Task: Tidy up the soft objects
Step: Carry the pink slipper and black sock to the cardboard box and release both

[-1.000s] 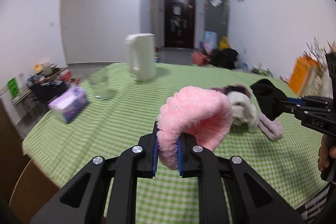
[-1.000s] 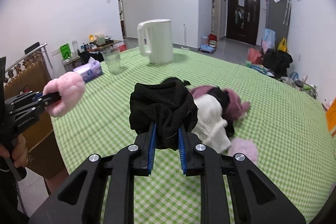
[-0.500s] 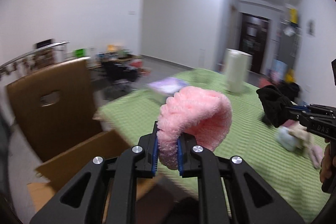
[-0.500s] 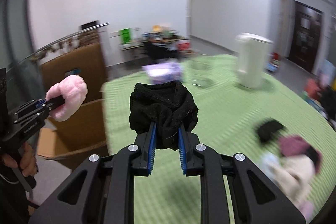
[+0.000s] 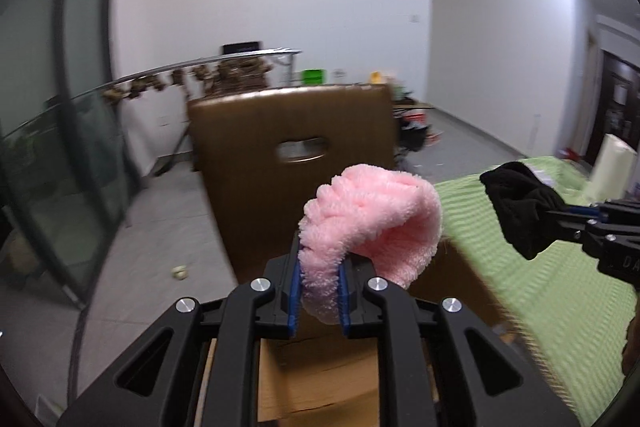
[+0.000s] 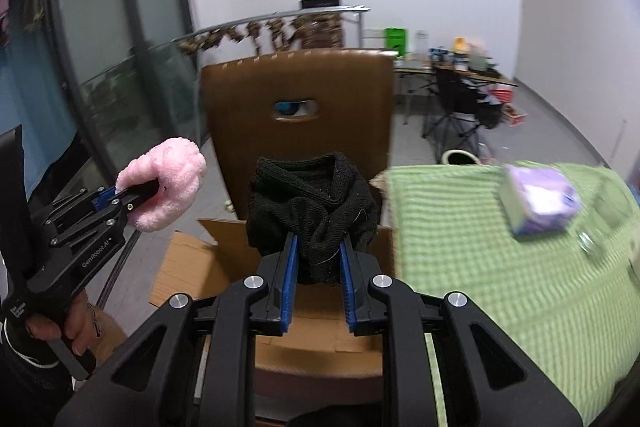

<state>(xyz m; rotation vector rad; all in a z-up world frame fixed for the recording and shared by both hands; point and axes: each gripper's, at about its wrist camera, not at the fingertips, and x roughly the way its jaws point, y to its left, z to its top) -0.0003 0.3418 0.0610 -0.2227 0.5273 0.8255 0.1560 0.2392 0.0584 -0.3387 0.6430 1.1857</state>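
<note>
left gripper (image 5: pixel 319 301) and right gripper (image 6: pixel 319 289): matte black angular linkage frames, each with 4 round silver screws and 2 blue ribbed pads (image 6: pixel 289 285). white lettering "genrobot.ai" on the side of the left gripper body; further small white print on its black pistol-style handle (image 6: pixel 28 311).

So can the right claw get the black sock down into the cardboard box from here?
Probably yes: the right claw holds the black sock above the open cardboard box, with nothing visible in between.
</note>
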